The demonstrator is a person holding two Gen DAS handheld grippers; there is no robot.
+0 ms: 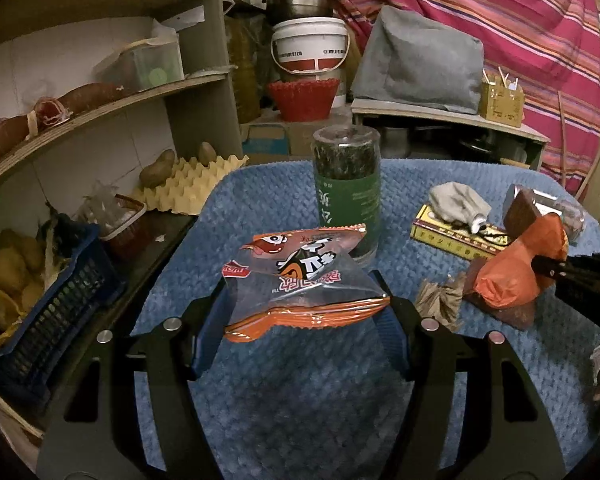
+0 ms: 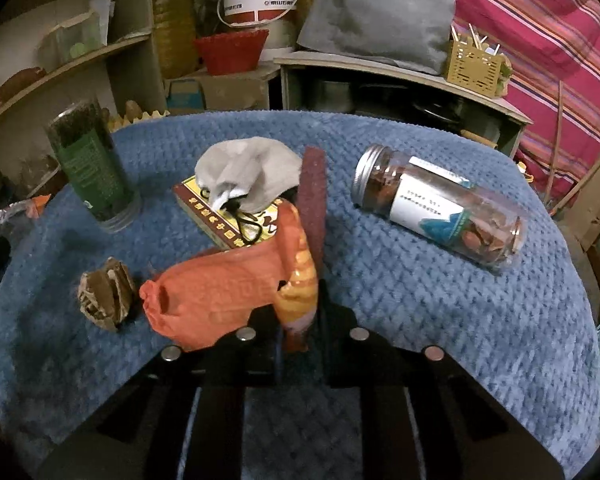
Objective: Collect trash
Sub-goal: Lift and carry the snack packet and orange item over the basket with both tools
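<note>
Left wrist view: left gripper (image 1: 306, 314) jaws clamp orange-edged clear snack wrapper (image 1: 304, 280) above blue quilted surface (image 1: 300, 400); right gripper (image 2: 296, 330) pinches crumpled orange bag (image 2: 220, 292). Slick film, slip risk.

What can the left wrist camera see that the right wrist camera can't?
Only the left wrist view shows the left gripper holding a snack packet, plus potatoes on an egg tray. Only the right wrist view clearly shows a lying clear jar with a metal lid. Both show the orange wrapper pinched by the right gripper, the tall green jar and the blue cloth.
</note>
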